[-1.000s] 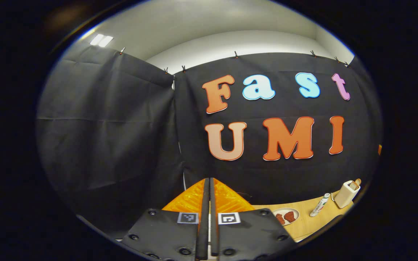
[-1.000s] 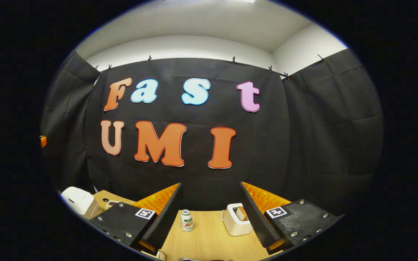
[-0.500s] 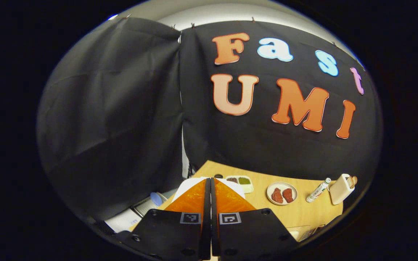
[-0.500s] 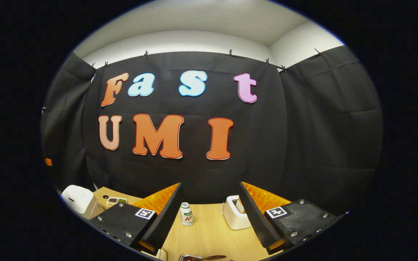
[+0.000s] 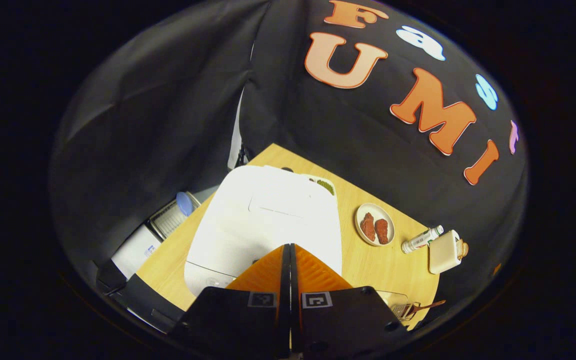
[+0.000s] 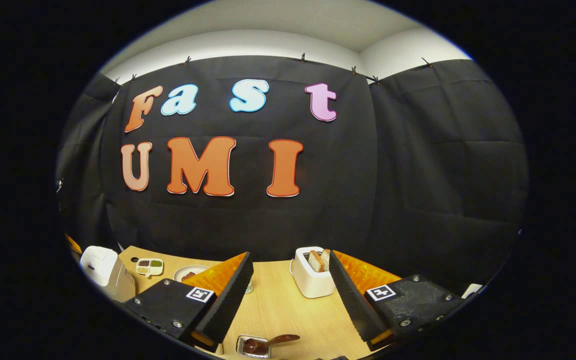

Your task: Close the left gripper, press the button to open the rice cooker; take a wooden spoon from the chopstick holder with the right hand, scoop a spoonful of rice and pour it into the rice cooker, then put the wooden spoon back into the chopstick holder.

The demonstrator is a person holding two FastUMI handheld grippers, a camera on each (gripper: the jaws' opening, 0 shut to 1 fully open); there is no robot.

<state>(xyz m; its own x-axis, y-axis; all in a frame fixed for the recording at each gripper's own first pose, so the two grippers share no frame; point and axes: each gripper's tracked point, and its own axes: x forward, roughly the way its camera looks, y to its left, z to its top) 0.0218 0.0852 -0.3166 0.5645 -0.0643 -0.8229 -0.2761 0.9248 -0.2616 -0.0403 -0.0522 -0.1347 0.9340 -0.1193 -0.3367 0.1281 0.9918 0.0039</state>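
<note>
A: Where does the rice cooker (image 5: 268,220) lie from the left gripper (image 5: 288,250)?

B: Directly ahead and beneath it. In the left gripper view the two fingers are pressed together with nothing between them, tips over the near front edge of the white lid. The cooker's front, where I judge the button sits, is partly hidden behind those fingers, so contact cannot be told.

A: And the right gripper (image 6: 290,262)?

B: Its fingers stand wide apart and empty, level, well off to the cooker's right. In the right gripper view the cooker (image 6: 100,267) shows far at the left edge; the left hand is clearly the nearer one.

A: What else stands beside the cooker?

B: Just behind it a small condiment dish (image 6: 149,266); to its right a plate of meat pieces (image 5: 375,224), then a bottle (image 5: 420,240) and a toaster (image 6: 310,272). Near the front table edge, right of the cooker, lies a spoon (image 6: 273,341) in a small tray.

A: The step in hand?

B: Probably the downward press on the button; the lid is still shut.
</note>
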